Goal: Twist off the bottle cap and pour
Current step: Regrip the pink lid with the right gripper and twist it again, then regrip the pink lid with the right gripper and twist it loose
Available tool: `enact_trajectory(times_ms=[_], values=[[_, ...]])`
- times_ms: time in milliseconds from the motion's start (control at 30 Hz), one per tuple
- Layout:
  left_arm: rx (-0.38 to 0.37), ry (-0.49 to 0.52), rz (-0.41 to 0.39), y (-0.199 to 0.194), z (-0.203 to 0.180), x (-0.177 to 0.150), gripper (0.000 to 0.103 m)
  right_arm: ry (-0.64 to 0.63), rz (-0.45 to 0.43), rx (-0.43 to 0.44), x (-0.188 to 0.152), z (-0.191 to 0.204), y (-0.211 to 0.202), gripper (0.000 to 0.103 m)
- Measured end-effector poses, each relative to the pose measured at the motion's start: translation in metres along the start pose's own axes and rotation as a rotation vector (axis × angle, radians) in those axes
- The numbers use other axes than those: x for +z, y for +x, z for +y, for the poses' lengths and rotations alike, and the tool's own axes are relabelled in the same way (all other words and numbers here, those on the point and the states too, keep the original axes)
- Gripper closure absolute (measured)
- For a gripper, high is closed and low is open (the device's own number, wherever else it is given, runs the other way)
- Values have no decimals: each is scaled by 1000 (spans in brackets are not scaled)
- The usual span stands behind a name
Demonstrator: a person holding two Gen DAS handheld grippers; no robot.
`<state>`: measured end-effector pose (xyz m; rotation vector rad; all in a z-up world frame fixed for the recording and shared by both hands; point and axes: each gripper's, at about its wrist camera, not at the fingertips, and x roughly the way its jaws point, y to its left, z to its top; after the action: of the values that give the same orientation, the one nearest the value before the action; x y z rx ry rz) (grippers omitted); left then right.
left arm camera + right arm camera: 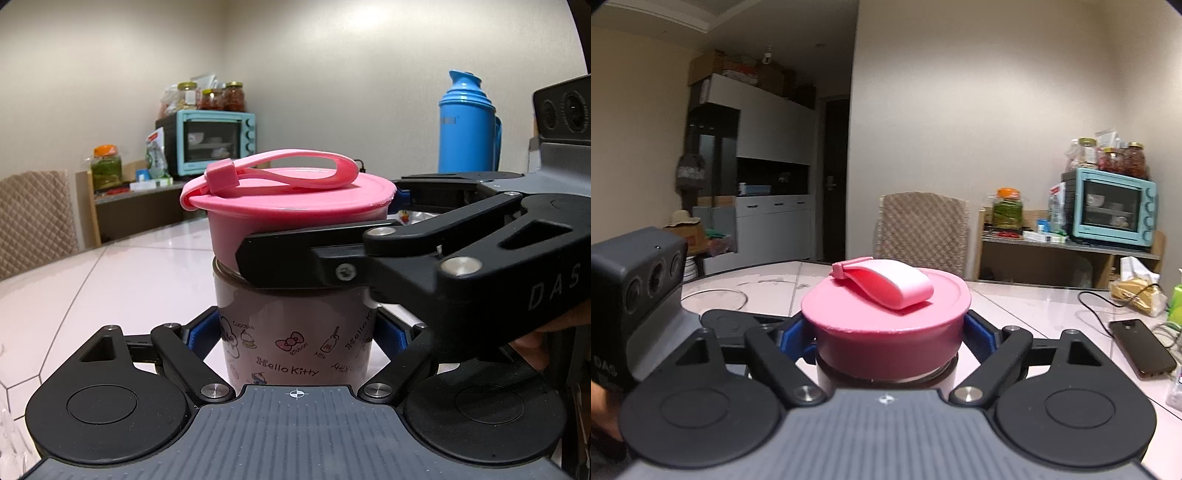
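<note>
From my remote seat I read a hot-pink cap (295, 206) with a lighter pink strap (280, 171) over a pale pink Hello Kitty bottle (291, 332) printed with bows, cupcakes and milk bottles (black lettering). My left gripper (295, 338) is black and grey with blue pads (197, 338), like the right gripper (890, 332). Behind stand a bright blue thermos (467, 125), a turquoise toaster oven (1113, 206) and a beige quilted chair back (923, 229).

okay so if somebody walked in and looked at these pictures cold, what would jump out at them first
The big pink cap with its strap loop, dead centre, clamped by the right gripper. Just below it, the left gripper holds the Hello Kitty bottle upright on the white table. Behind, a bright blue thermos at right and a turquoise toaster oven against the wall.
</note>
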<state>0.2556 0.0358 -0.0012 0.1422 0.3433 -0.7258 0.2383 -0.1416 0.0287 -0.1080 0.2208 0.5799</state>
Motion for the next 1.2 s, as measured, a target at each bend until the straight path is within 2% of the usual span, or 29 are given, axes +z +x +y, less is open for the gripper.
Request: enact_trajectory(times_ms=[133,400,533,667,767,1000,1200], values=[[0,-1,0,0,-1,0,13,-37,2,117,1,-18,-1,17],[0,0,0,0,-3,0,13,-131,26,454,9,-68,8,17],[-1,-3,0,-1,-4,0,13,-130,29,580,14,-85,14,17],[-2,-3,0,-1,-4,-1,13,-121,25,573,16,-85,11,16],[-2,-2,0,-1,-4,-1,13,-113,21,534,17,-78,4,7],[-1,-2,0,-1,-5,-1,13,-65,23,339,15,-59,-9,3],[-1,-2,0,-1,-3,-1,13,-35,-17,220,10,-39,-22,2]])
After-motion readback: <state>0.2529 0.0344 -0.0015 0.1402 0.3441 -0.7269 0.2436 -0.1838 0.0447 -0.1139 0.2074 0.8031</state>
